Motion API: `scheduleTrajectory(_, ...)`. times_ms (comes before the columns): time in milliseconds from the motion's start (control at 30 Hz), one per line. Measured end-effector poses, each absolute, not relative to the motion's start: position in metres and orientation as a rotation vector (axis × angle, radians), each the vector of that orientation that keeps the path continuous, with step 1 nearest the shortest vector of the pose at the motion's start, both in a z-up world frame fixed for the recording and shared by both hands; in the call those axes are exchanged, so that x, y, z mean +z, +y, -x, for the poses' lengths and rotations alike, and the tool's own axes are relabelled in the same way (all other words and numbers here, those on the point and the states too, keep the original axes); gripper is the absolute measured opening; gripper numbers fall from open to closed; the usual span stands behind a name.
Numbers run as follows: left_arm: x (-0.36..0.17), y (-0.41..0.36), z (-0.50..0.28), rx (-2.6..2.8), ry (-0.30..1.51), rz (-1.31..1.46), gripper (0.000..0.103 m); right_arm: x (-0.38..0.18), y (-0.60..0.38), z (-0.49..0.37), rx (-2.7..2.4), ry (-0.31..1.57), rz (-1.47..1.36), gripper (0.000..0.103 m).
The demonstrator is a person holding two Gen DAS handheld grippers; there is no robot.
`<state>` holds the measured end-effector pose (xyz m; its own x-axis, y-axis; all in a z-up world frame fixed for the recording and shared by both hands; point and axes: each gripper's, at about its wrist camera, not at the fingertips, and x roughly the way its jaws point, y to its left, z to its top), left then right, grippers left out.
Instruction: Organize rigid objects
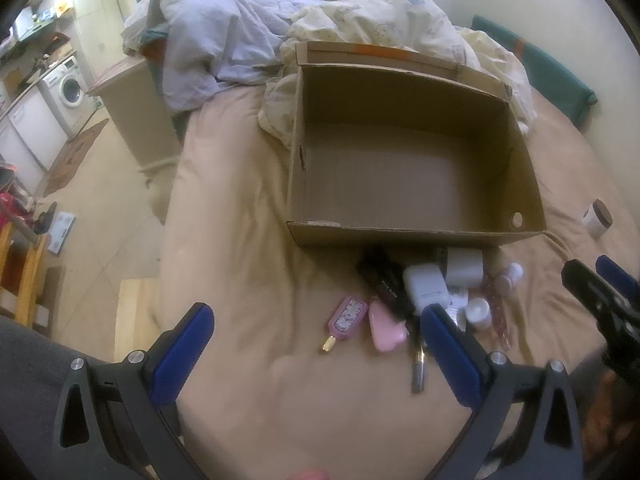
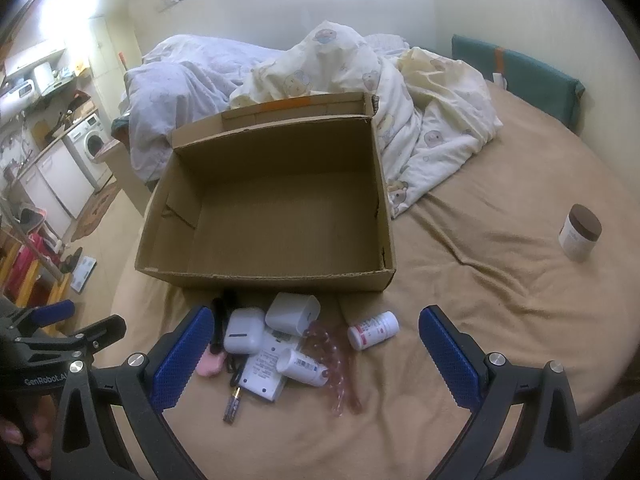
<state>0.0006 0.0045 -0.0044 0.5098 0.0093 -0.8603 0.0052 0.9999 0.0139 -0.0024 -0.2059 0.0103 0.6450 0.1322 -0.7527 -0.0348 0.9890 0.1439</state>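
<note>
So this looks like the very start of the sorting job. The cardboard box is sitting open on the bed with nothing in it as far as I can see, and all the small stuff is lying in a heap on the sheet just in front of its near wall.

The right gripper is hovering over that heap with its fingers spread wide and holding nothing. The left gripper is doing the same from its side, fingers apart and empty.

In the pile: a white earbud case, a white cube charger leaning against it, a flat white device underneath, a small white tube lying across that, a pink bead chain, a white pill bottle a little off to the right, and a battery nearest the camera. From the left side I'm also seeing a pink key-shaped thing and a pink case. There's a dark item near the box too, too blurry to call. A brown-lidded jar is standing well apart on the right.

My guess for the next move: drop the right gripper onto the pill bottle, since it's lying clear of the tangle, close across its body, lift over the box wall, and let go inside.
</note>
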Motion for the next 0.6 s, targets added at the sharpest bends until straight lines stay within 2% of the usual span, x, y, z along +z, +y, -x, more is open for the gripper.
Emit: scheduleTrajectory(600,-0.0056,0.0046,-0.0013,0.005,1.038,-0.024,0.103,0.0089,-0.2077,0.0022,0.095,0.866,-0.132,0.103)
